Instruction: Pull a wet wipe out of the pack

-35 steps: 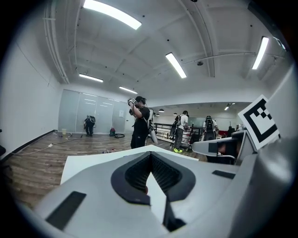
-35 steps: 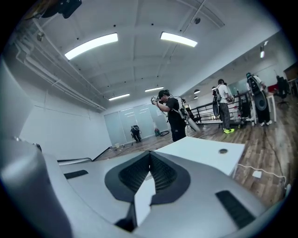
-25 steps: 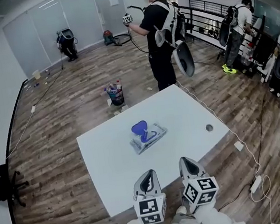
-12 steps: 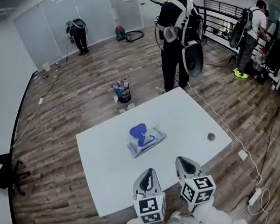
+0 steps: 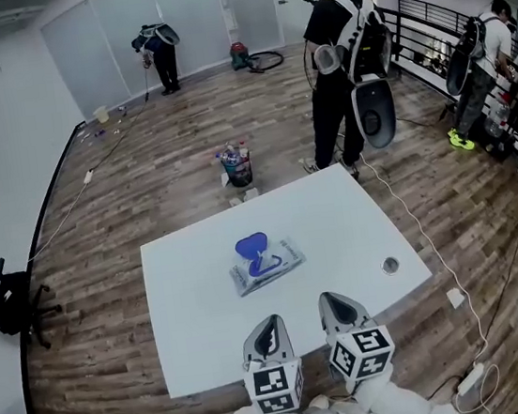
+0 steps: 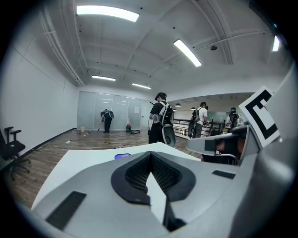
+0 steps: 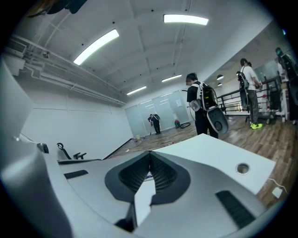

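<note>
head view: left hand-held gripper [image 5: 272, 325] and right hand-held gripper [image 5: 336, 301] clenched, empty; wipe pack [image 5: 265, 265] at 12 o'clock looks soft, light; pinch beneath blue flap [image 5: 251, 246].

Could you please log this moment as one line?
left gripper: shut, empty | right gripper: shut, empty | wipe pack: on table, lid open

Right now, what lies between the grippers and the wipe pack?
Nothing but bare table separates left gripper and right gripper from the wipe pack, per the head view.
</note>
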Motion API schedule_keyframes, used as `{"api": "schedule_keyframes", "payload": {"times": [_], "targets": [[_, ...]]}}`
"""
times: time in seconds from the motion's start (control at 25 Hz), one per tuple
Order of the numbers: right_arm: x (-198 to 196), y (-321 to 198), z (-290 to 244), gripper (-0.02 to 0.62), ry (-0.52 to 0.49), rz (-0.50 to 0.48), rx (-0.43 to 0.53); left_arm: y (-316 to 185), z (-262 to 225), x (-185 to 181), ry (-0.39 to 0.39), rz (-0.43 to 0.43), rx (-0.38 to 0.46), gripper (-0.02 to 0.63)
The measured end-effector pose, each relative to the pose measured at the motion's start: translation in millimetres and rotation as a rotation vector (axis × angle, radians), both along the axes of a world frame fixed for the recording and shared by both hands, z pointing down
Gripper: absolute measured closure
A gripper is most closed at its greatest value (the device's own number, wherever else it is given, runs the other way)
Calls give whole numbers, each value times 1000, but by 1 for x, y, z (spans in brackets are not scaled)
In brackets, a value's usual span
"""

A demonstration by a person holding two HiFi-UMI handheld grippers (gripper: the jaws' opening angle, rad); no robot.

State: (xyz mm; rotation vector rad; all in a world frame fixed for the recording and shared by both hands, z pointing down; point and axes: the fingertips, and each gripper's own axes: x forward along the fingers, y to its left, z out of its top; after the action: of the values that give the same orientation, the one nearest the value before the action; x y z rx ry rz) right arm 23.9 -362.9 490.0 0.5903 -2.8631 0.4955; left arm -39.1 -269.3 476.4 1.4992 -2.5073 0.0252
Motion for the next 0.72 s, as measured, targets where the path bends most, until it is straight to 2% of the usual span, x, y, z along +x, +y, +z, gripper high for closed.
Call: {"api": "schedule_keyframes", "payload": {"times": [0.16,0.28,0.52,0.72], "targets": [[-8,-4,2,586,-24,-26,-16,2,1,-2,-12,-28,-19,604],[-18,1,-1,586,-45,-39,-4,4,4,-6,7,-32,-22,604],[-33,6,0,586,-51,-61,10,-1,-3,-20,-9,-59,10,604],[-45,2,7,586,-59,-81,-19,6,-8,-25,4,-75,35,604]]}}
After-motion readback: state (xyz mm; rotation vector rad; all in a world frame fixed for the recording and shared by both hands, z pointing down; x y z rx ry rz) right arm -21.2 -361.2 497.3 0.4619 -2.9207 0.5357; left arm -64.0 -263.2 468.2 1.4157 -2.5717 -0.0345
